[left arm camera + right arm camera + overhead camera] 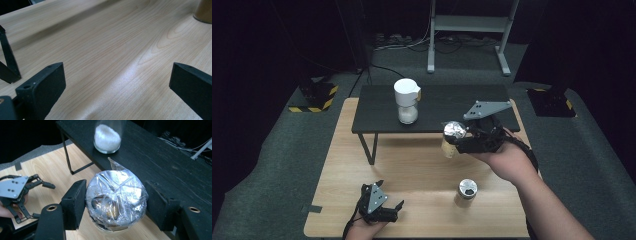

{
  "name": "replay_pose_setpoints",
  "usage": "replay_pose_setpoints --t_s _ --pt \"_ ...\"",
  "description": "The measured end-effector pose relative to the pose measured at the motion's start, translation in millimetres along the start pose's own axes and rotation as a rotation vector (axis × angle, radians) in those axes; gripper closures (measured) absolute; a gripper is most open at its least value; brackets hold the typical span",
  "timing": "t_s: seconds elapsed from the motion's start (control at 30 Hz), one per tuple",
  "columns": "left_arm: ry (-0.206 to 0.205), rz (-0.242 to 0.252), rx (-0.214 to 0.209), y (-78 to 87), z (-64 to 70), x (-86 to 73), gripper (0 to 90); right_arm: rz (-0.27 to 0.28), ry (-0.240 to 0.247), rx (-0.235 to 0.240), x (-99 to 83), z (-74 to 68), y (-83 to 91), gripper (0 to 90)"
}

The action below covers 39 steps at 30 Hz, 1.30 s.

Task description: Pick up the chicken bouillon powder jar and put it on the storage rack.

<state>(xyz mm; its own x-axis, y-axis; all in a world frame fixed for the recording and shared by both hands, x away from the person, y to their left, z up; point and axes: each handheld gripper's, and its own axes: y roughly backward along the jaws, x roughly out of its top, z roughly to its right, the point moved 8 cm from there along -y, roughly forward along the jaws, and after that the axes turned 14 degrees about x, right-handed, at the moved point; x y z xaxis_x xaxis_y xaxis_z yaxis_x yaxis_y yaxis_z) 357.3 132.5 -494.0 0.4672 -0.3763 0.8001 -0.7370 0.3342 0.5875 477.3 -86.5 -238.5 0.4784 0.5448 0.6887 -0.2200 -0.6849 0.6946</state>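
The right claw is clamped on the film-capped jar, its two black jaws pressed against the sides just under the crinkled clear wrap that covers the shiny lid. In the high view that jar hangs above the wooden worktop, just in front of the near edge of the black shelf and level with it. This looks like the carrying step: the jar is lifted and on its way, most likely to the shelf, where a white-lidded jar with white grains in its base already stands further along to the left. The next move would call for raising the held jar enough to clear the shelf's edge, keeping it upright, then lowering it onto a bare patch of the shelf well apart from the white-lidded jar before letting the jaws part. The left claw rests on the worktop well in front of the shelf, jaws wide apart with nothing between them. A second jar with a perforated metal top stands on the worktop, in front of the shelf's right end. No brand, label or writing can be read on anything.
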Motion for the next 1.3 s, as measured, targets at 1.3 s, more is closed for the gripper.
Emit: replay_pose_setpoints --t_s 1.3 --pt "0.009 0.008 -0.006 1.7 -1.3 -0.2 0.8 0.026 -0.048 -0.077 53.8 41.8 8.0 36.5"
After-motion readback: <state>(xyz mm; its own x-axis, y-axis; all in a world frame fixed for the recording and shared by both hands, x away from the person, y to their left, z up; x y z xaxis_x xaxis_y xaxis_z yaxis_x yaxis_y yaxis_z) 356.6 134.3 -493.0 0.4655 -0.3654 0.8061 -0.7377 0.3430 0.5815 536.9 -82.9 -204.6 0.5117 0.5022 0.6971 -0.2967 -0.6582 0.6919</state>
